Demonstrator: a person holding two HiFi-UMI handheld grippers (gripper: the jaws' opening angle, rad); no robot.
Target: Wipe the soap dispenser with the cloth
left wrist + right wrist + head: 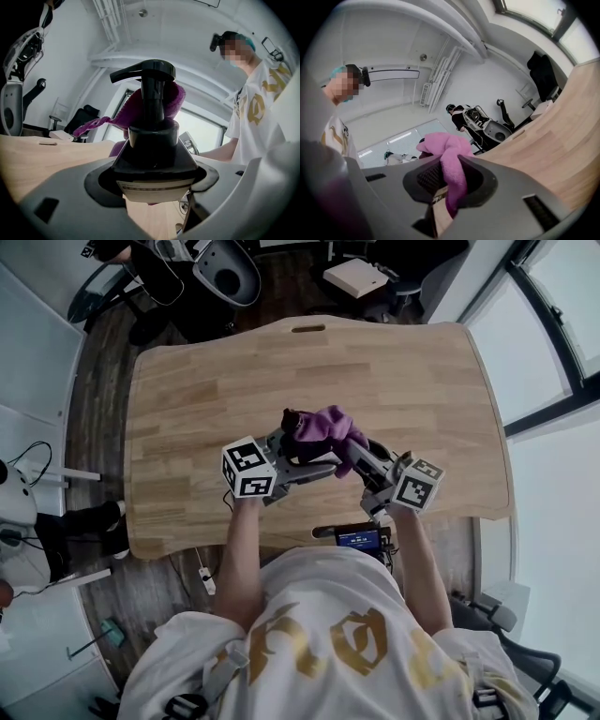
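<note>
Over the wooden table [206, 390] both grippers meet. My left gripper [298, 457] is shut on the soap dispenser [152, 154], a pale bottle with a black collar and black pump head [290, 417]. My right gripper [352, 451] is shut on the purple cloth [326, 426], which drapes over the dispenser's top. In the left gripper view the cloth [133, 110] hangs behind the pump. In the right gripper view the cloth [449, 161] is pinched between the jaws and bunches above them.
The table's front edge [281, 545] lies close to the person's body. A dark device with a blue screen [359, 538] sits under that edge. Chairs and a white box [354, 277] stand beyond the far edge.
</note>
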